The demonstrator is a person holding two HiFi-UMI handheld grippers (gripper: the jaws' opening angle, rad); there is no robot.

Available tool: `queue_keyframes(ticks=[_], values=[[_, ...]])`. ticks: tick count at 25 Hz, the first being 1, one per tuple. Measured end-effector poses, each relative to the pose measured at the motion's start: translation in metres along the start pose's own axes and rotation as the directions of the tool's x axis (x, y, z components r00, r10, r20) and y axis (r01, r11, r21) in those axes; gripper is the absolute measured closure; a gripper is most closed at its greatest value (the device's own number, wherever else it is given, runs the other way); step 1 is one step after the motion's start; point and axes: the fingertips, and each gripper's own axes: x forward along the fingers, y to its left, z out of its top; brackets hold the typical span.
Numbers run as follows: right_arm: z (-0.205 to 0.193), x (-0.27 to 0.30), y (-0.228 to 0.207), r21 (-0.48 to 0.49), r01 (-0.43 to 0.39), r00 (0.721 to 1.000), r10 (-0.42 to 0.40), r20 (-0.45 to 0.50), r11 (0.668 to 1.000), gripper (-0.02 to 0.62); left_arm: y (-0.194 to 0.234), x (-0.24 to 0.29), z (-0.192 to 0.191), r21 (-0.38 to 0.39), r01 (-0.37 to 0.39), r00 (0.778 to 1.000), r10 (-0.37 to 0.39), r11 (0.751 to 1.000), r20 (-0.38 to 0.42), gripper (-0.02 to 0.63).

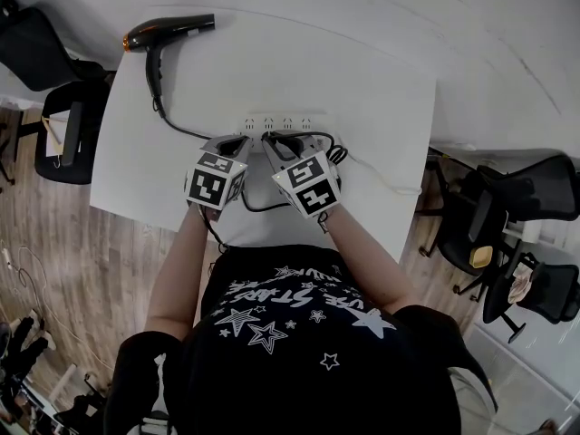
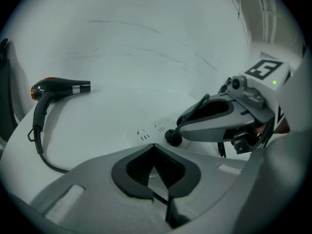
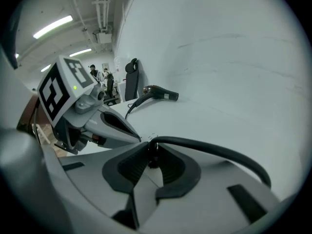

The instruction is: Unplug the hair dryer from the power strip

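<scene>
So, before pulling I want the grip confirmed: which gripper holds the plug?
The right gripper, fingers shut on the black plug at the power strip; the left gripper is shut on nothing.

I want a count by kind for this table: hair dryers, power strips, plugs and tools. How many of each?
Hair dryer: 1
Power strip: 1
Plug: 1
Tools: 2, left tool and right tool
Total: 5

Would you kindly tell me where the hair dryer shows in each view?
Head view: hair dryer, top left.
Left gripper view: hair dryer at far left.
Right gripper view: hair dryer just above centre.
Shared landmark: its black cord, ending at the plug in the right tongs.
</scene>
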Motion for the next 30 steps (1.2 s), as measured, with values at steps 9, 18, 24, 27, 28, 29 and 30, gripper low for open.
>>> queue_keyframes(ticks=[9,18,24,27,28,29,30], values=[[0.003,-0.002,0.007,-0.11,0.116,0.992,-0.12,-0.026,0.987,0.531,0.0,0.0,0.0,0.012,-0.01,1.0,0.01,1.0,-0.018,0.598],[0.0,-0.004,-0.004,0.072,0.057,0.998,-0.057,0.008,0.996,0.531,-0.003,0.001,-0.001,0.063,-0.021,1.0,0.022,0.998,-0.011,0.598],[0.0,-0.007,0.006,-0.138,0.098,0.995,-0.101,-0.016,0.986,0.54,-0.005,0.003,-0.001,0.112,-0.051,0.998,0.055,0.992,-0.035,0.598],[0.002,-0.009,0.001,-0.01,0.044,0.999,-0.044,0.003,0.999,0.543,-0.007,0.001,0.0,0.182,-0.057,0.997,0.065,0.982,-0.039,0.598],[0.003,-0.008,0.001,0.008,0.054,0.999,-0.054,0.005,0.999,0.545,-0.007,0.001,0.0,0.185,-0.06,0.997,0.067,0.981,-0.035,0.598],[0.004,-0.008,0.002,-0.004,0.071,0.997,-0.071,0.002,0.997,0.545,-0.006,0.001,0.0,0.181,-0.064,0.997,0.07,0.981,-0.03,0.598],[0.005,-0.007,0.004,-0.041,0.086,0.996,-0.086,-0.004,0.995,0.545,-0.005,0.001,0.001,0.175,-0.069,0.997,0.075,0.982,-0.028,0.598]])
